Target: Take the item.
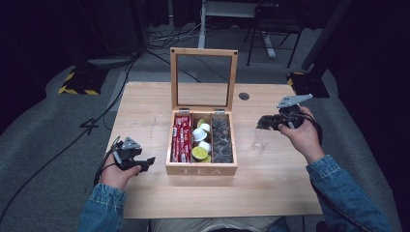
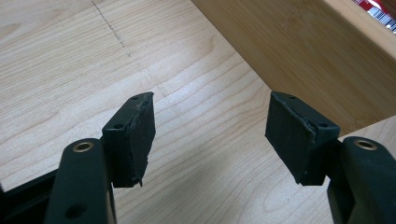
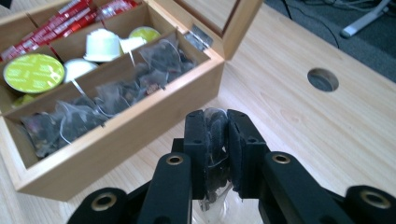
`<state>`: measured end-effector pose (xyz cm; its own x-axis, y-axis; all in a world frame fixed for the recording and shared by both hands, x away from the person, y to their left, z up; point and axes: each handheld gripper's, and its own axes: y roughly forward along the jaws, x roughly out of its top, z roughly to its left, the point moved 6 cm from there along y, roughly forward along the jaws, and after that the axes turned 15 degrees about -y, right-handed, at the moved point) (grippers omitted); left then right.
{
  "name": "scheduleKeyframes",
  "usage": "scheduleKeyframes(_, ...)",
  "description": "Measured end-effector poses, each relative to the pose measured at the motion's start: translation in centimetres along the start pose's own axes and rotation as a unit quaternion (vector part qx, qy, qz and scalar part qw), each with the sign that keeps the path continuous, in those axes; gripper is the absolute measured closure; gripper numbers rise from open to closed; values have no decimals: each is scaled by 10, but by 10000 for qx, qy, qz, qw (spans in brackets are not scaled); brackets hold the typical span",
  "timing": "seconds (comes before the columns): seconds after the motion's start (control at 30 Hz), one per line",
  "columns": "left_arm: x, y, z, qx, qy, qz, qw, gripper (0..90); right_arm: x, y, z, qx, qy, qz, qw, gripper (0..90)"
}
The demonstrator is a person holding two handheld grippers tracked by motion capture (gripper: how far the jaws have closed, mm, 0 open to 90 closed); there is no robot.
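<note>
Tea bag lifted out, carried right of the tea box (image 1: 201, 170).

My right gripper (image 3: 216, 154) is clenched on a tea bag (image 3: 215, 135), with a clear cup (image 1: 261, 140) just below; next I lower and release into it, I judge. Left gripper (image 2: 210, 137) idles, jaws apart, empty.

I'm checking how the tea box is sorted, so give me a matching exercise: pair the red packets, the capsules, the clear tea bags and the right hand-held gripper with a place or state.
Things:
1. red packets
2. capsules
3. clear tea bags
4. right hand-held gripper

Places or states:
A. middle compartment of the tea box
B. shut on a tea bag
C. compartment nearest the left hand-held gripper
D. compartment nearest the right hand

Pairs: 1-C, 2-A, 3-D, 4-B
</note>
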<state>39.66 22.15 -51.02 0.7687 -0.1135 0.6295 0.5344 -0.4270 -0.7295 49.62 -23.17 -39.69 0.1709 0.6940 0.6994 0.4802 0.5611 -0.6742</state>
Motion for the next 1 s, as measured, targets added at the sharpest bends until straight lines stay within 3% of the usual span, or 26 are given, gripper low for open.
scheduleKeyframes(0.5, 0, 1, -1, 24, 15, 28, 10000, 336, -20, 12, 0, 71, -105, 643, 9979, 789)
scheduleKeyframes(0.83, 0, 2, -1, 12, 28, 30, 10000, 336, -29, 24, 2, 182, -97, 915, 9956, 787)
scheduleKeyframes(0.87, 0, 2, -1, 14, 35, 32, 10000, 336, -30, 24, 3, 210, -73, 923, 9955, 771)
scheduleKeyframes(0.93, 0, 2, -1, 14, 39, 36, 10000, 336, -31, 26, 1, 146, 130, 876, 9960, 602)
scheduleKeyframes(1.0, 0, 3, -1, -2, 31, 49, 10000, 336, -30, 24, 0, 122, 181, 799, 9966, 568)
